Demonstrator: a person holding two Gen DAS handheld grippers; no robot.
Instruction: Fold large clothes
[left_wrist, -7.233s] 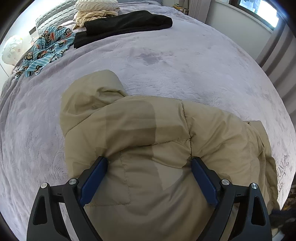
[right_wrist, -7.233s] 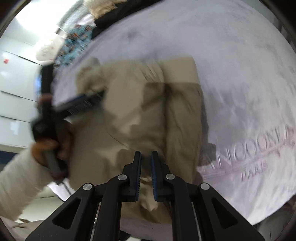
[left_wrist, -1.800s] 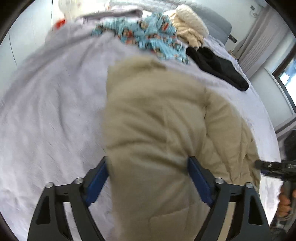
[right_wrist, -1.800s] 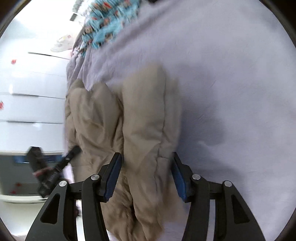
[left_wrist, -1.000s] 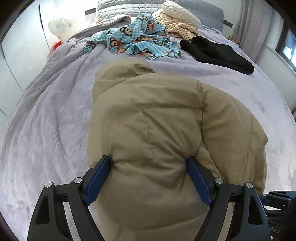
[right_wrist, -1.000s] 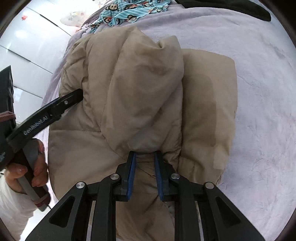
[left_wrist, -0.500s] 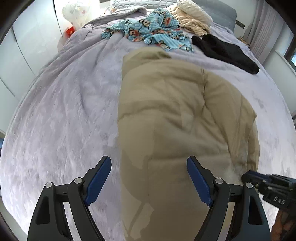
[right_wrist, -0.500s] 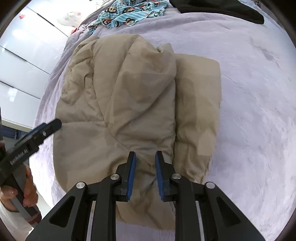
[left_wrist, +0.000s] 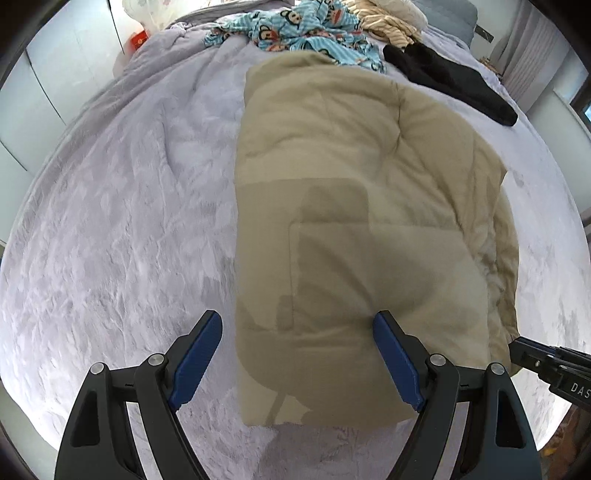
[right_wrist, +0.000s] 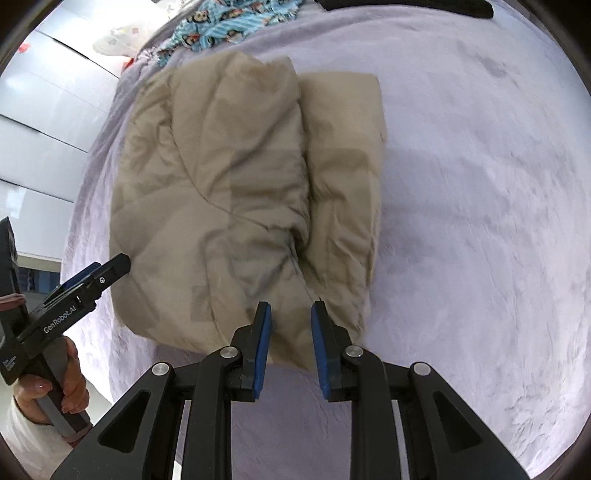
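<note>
A tan puffy jacket (left_wrist: 354, 206) lies folded in a thick bundle on the lavender bed cover (left_wrist: 122, 206). It also shows in the right wrist view (right_wrist: 236, 192), with a folded strip along its right side. My left gripper (left_wrist: 297, 328) is wide open over the bundle's near edge and holds nothing. My right gripper (right_wrist: 290, 314) is partly open at the bundle's near corner, its pads apart and free of the cloth. The right gripper shows at the right edge of the left wrist view (left_wrist: 546, 365). The left gripper shows in the right wrist view (right_wrist: 85, 284).
A blue monkey-print garment (left_wrist: 299, 26), a cream knit pile (left_wrist: 391, 18) and a black garment (left_wrist: 450, 85) lie at the far end of the bed. White wardrobe doors (right_wrist: 40, 122) stand to the left. The bed cover (right_wrist: 480, 221) stretches bare to the right.
My right gripper has opened and let go of the jacket, which now lies on the bed. My left gripper has drawn back a little, staying open.
</note>
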